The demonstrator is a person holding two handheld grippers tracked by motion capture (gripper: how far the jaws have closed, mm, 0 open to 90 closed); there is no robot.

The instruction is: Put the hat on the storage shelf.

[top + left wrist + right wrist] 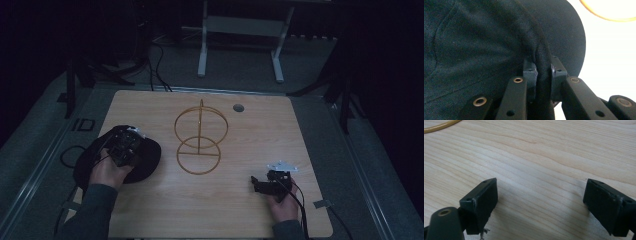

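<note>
- the left gripper point(124, 145) sits over a black hat point(145, 160) at the left side of the table point(250, 130), held in the person's left hand point(107, 172).
- in the left gripper view its jaws are clamped tight on a fold of the hat point(486, 45), at the seam where brim meets crown; the dark cloth is pinched between the two pads point(530, 72).
- the hat's brim point(571, 37) curves off beyond the pads, with pale table past it.
- a gold wire stand point(200, 137) rises at the table's middle, just right of the hat: two rings, one upper and one lower on the wood, joined by an upright rod. a slice of its ring point(609, 13) glows at the top right of the left gripper view.
- the right gripper point(262, 185) rests near the table's front right in the right hand point(282, 205), well apart from hat and stand.
- its jaws stand wide, nothing between them but bare wood point(541, 195); a bit of the gold ring point(439, 127) shows at the top left corner.
- a small round grey grommet point(238, 107) sits in the table's far edge.
</note>
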